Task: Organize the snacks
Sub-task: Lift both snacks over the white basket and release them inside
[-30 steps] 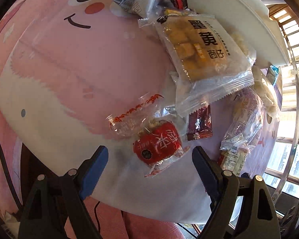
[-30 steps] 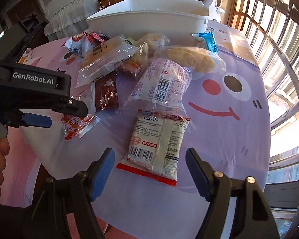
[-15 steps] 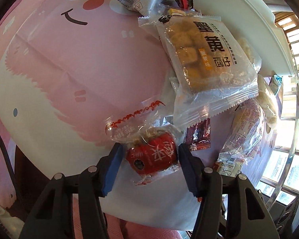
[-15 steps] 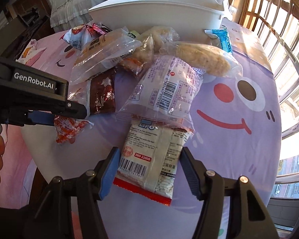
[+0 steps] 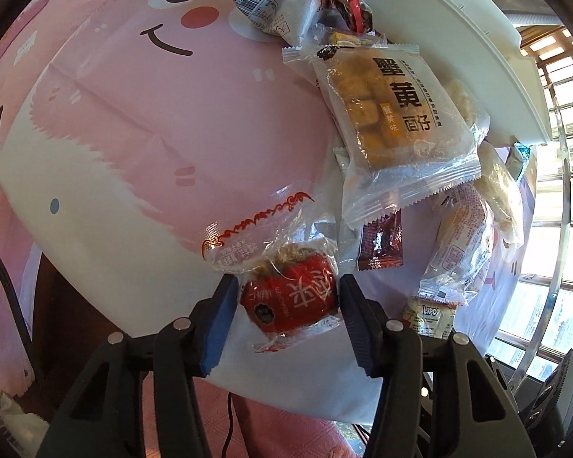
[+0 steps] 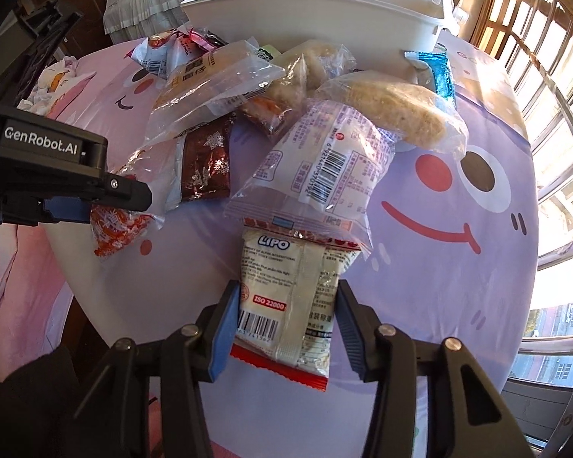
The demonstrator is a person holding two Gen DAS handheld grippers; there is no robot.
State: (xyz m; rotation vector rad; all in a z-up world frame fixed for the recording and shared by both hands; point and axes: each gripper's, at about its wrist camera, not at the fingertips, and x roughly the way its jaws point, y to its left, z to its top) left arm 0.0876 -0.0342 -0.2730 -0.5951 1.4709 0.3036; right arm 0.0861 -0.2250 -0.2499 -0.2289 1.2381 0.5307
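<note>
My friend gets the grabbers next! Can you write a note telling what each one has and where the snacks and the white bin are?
Left tool: its jaws have just been closing, pads now against the red snack packet.
Right tool: jaws also just closing, pads now against the LIPO packet.
Both packets are at the near edge of the cartoon tablecloth.
The other snacks lie in a loose pile in front of the white bin at the far side.
Done: both packets gripped; I cannot see inside the bin.
Left: carry these two to the bin, then the pile.
</note>
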